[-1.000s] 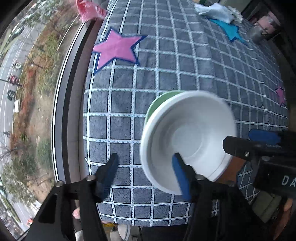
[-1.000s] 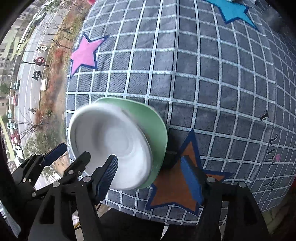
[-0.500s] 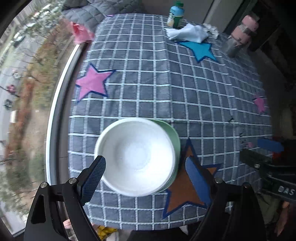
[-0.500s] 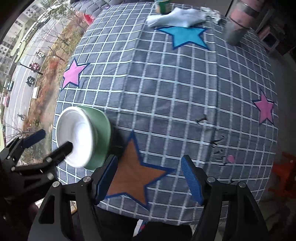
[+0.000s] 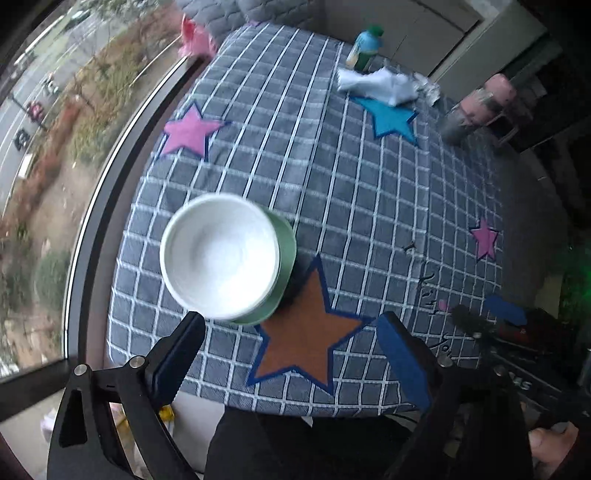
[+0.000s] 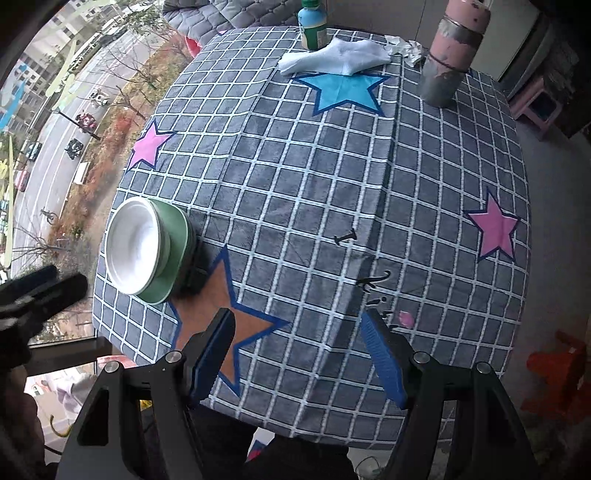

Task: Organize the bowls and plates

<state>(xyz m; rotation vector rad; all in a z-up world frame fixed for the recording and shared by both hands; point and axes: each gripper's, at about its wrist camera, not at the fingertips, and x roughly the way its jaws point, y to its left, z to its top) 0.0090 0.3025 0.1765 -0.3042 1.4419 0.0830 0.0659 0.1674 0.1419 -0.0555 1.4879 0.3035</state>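
A white bowl sits nested in a green bowl on the checked tablecloth, close to the window-side edge. Above and nearer than the stack, my left gripper has its jaws opening with nothing between them, over an orange star. In the right wrist view the white bowl and green bowl lie at the left. My right gripper hangs open and empty above the table's near edge, right of the stack. The left gripper's fingers show blurred at that view's left edge.
At the far end stand a green-capped bottle, a white cloth and a pink-and-grey tumbler. A window runs along the left edge of the table. An orange stool is on the floor at the right.
The left gripper let go of the white bowl's rim, widened its jaws and rose away. The right gripper also rose and drew back, so more of the table shows.
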